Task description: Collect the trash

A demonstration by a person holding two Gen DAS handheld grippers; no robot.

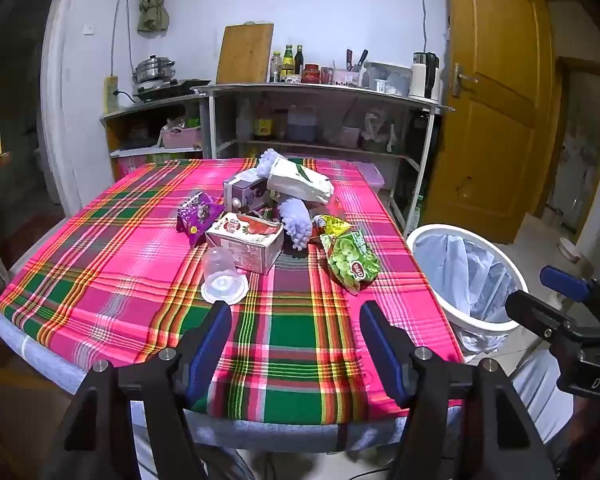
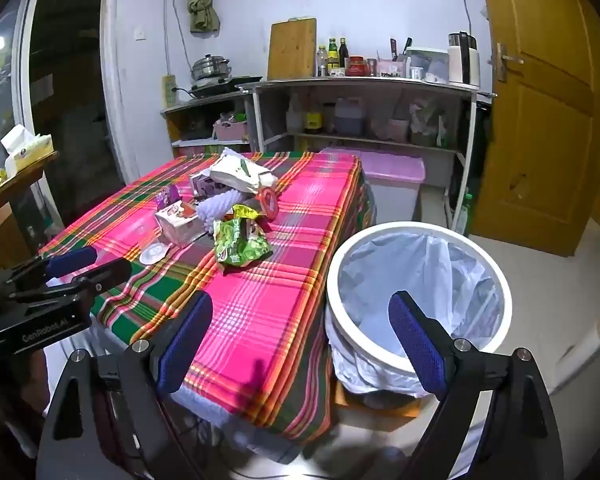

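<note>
Trash (image 1: pixel 276 220) is lying heaped mid-table on the plaid cloth (image 1: pixel 140 272); we are holding the left gripper (image 1: pixel 296 344) and right gripper (image 2: pixel 300 340) wide apart and empty, beside the lined white bin (image 2: pixel 416 288), kitchen shelves (image 1: pixel 320 92) behind.

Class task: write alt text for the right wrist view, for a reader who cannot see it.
Open right tongs hover empty between a plaid-covered table and a white lined bin beside it. Wrappers and cartons, including a green snack bag, lie piled mid-table. The left tongs show at the left edge.
</note>
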